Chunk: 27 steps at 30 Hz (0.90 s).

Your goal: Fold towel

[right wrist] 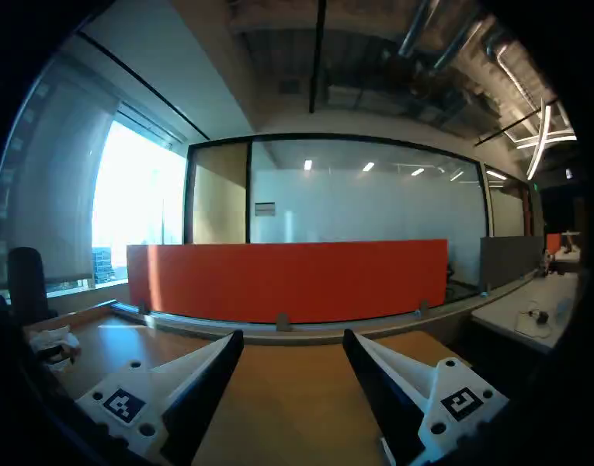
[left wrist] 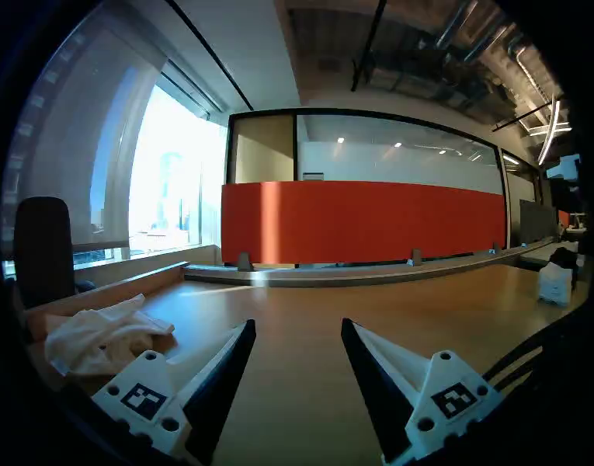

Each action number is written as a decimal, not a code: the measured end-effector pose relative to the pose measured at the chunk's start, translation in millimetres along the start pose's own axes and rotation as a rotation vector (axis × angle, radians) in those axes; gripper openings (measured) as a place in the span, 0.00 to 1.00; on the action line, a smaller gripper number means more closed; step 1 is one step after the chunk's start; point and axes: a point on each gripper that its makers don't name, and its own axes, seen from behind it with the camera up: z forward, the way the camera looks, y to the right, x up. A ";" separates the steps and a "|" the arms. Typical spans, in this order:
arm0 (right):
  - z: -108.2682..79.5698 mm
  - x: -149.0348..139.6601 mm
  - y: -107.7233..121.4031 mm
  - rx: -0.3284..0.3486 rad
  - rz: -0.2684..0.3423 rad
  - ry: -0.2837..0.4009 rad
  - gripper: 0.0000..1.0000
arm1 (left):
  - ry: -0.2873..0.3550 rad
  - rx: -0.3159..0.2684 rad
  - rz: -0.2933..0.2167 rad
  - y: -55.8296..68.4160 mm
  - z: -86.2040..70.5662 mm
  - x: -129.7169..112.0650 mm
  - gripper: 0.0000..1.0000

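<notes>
A crumpled white towel (left wrist: 102,338) lies at the left edge of the wooden tabletop (left wrist: 312,303), well left of the left claw (left wrist: 297,326), spread apart and empty. The right claw (right wrist: 293,335), also spread, faces an orange partition (right wrist: 289,279) beside a sunlit window (right wrist: 133,210).

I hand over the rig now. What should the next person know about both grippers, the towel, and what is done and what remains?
Left gripper: open, empty, above the desk.
Right gripper: open, empty, above the same desk.
Towel: crumpled in a heap on the desk, to the left of both grippers; neither touches it.
Done: no fold visible.
Left: grasp the towel, spread it flat, fold it.
</notes>
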 end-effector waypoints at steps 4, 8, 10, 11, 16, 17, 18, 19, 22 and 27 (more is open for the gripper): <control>2.4 -15.3 6.9 -0.023 0.003 0.003 0.99 | 0.000 0.000 0.000 -0.5 0.1 0.1 0.81; 3.9 -32.7 7.3 -0.026 -0.005 0.007 0.99 | 0.000 0.000 0.000 -0.3 0.3 0.1 0.81; 4.4 -41.7 5.8 -0.024 -0.004 0.006 0.99 | 0.000 0.000 0.000 -0.2 0.3 0.1 0.81; 4.6 -46.7 4.9 -0.022 -0.003 0.005 0.99 | 0.000 0.000 0.000 -0.2 0.3 0.1 0.81; 6.0 -68.9 4.3 -0.022 0.014 0.004 0.99 | 0.000 0.000 0.000 -0.5 0.0 -0.1 0.81; 6.3 -73.5 4.7 -0.022 0.018 0.005 0.99 | 0.000 0.000 0.000 -0.6 -0.1 -0.1 0.81; 6.6 -78.0 6.0 -0.024 0.021 0.004 0.99 | 0.000 0.000 0.000 -0.6 -0.2 -0.1 0.81; 7.0 -82.7 7.9 -0.028 0.023 0.000 0.99 | 0.000 0.000 0.000 -0.5 -0.2 -0.1 0.81; 8.0 -97.8 13.8 -0.040 0.028 -0.013 0.99 | 0.000 0.000 0.000 -0.5 -0.4 -0.2 0.81; 8.4 -119.1 20.9 -0.054 0.028 -0.031 0.99 | 0.000 0.000 0.000 -0.7 -0.6 -0.3 0.81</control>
